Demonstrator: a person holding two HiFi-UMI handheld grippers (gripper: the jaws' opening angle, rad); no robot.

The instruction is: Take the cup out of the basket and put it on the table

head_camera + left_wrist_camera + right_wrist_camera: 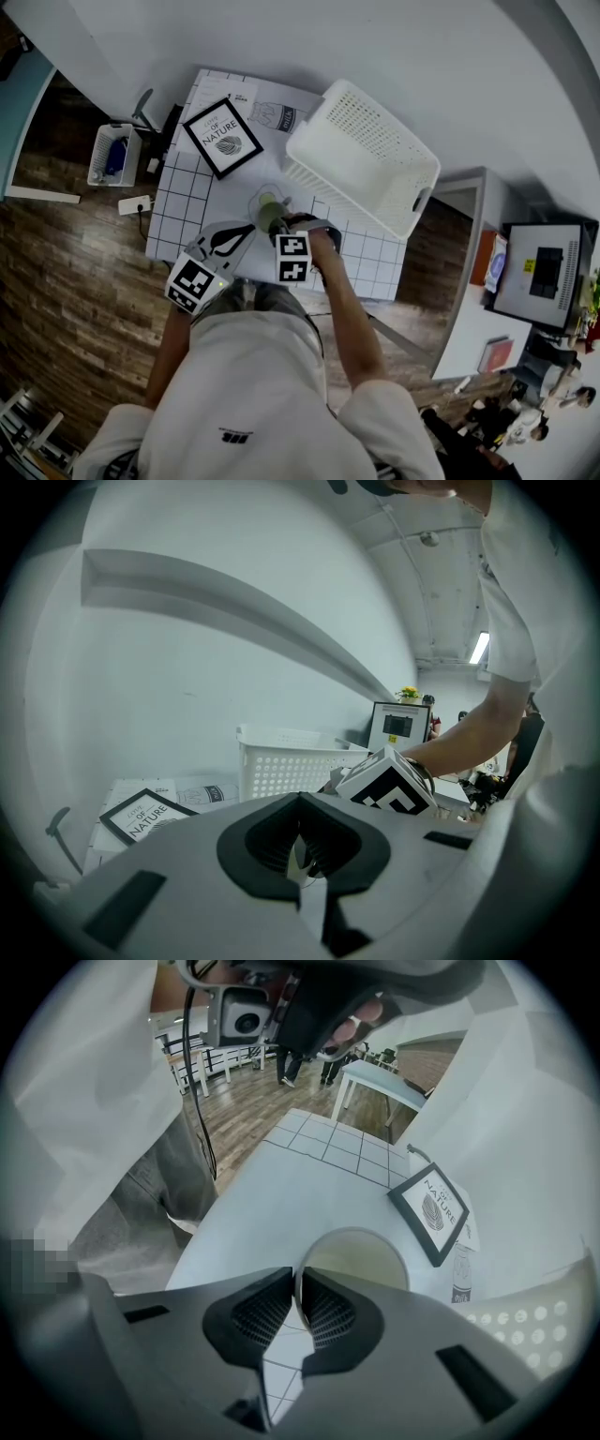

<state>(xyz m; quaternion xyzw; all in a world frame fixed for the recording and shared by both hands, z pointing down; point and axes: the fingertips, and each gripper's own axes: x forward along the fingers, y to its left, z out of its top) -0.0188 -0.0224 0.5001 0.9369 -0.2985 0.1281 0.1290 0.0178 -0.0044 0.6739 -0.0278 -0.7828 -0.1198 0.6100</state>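
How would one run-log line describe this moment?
right hand-held gripper: pinching cup rim | cup: outside basket, over table

The white, grid-lined tabletop (187, 216) carries a framed picture (222, 137) near its far left corner. A printed paper sheet (272, 114) lies beside it along the far edge. The white basket (361, 155) stands at the far right corner. The cup (269, 215) is towards the near edge; whether it rests on the tabletop is unclear.

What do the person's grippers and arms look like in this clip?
Both the left gripper and right gripper have grey shells with black ribbed pads, each carrying a white cube with black square markers. The person wears a white short-sleeved shirt.
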